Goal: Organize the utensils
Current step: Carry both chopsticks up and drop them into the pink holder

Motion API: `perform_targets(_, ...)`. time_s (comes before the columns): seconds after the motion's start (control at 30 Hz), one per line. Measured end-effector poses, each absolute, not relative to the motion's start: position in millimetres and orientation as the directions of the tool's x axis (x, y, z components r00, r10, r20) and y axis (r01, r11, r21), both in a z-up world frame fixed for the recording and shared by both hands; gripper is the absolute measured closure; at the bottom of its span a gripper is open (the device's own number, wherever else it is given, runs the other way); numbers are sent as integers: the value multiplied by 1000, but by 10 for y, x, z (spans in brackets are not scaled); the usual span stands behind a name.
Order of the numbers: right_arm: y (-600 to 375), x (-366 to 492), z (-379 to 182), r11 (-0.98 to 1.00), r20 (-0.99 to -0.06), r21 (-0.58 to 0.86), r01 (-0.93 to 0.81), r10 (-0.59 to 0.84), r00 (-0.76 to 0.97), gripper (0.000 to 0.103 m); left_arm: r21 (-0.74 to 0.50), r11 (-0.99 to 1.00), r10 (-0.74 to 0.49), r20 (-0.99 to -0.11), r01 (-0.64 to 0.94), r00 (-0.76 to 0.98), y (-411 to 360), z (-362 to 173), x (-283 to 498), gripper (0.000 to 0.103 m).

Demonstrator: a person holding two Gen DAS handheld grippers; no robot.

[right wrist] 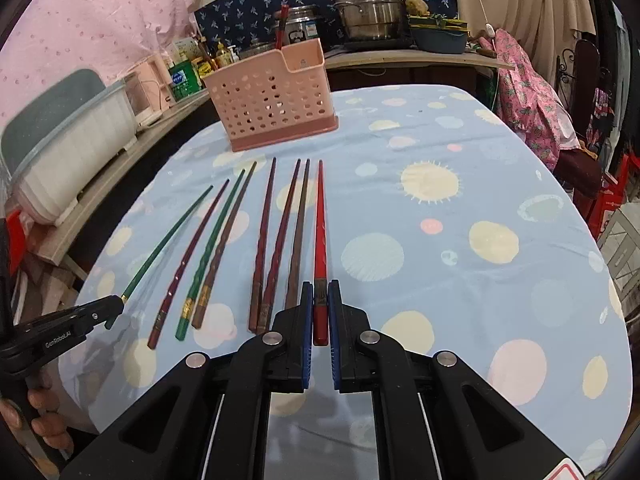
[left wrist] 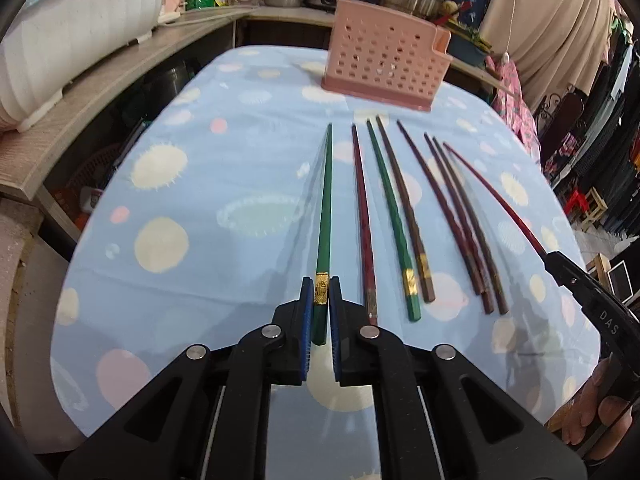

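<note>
Kitchen clutter fills the background: steel pots [right wrist: 366, 8], bottles [right wrist: 208, 58] and a white tub [left wrist: 76, 36] on a shelf at 10 o'clock in the left wrist view. Nearer, the bench [left wrist: 200, 200] carries a pale blue cloth printed with cream, pink and green discs. At 12 o'clock on the bench stands a pink basket [left wrist: 384, 60], perforated and upright on a darker pink base; in the right wrist view the basket [right wrist: 272, 96] sits at 11 o'clock with one red utensil handle [right wrist: 281, 26] rising from it. Between basket and cameras lie eight chopsticks in a loose fan, tips toward the basket, thick ends toward the viewer.

Left hand-held gripper [left wrist: 320, 294]: its blue pads are clamped on the green chopstick [left wrist: 325, 216], closing on the gold band near the thick end; this is the leftmost stick of the fan. Right hand-held gripper [right wrist: 320, 294]: clamped on the red chopstick [right wrist: 319, 232], the rightmost stick, near its thick end. Each tool also shows in the other camera, at 4 o'clock in the left wrist view and at 8 o'clock in the right wrist view.

Between the two held sticks lie six others [left wrist: 416, 216]: dark red, green with a gold band, brown with a gold band, then three dark red-brown ones close together.
</note>
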State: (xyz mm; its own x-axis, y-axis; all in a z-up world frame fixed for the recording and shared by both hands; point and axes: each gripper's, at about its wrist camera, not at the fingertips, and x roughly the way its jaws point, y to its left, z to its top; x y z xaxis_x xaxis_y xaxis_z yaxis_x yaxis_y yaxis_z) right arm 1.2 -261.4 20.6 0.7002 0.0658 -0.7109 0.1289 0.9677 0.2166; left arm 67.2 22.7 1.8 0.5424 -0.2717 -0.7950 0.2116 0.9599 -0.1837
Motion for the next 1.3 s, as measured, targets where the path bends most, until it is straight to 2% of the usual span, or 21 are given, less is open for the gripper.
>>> perform_targets(0.5, -3005, 413, 1322, 965, -538, 234, 119, 27, 843, 96, -179, 959, -284, -632, 221, 721, 349, 1201, 1218, 96)
perform_targets(0.9, -3087, 1015, 2013, 950, -407, 312, 16, 118, 906, 96, -196, 949, -313, -529, 246, 789, 121, 1961, 1891, 96)
perform_targets(1.1, -3030, 1402, 2463, 942, -286, 333, -37, 138, 948, 96, -215, 944, -318, -397, 250, 861, 13, 2536, 2138, 96)
perform_targets(1.3, -2984, 1920, 2759, 937, -222, 347, -42, 126, 967, 96, -243, 940, -302, -274, 238, 913, -86, 2907, 2490, 96)
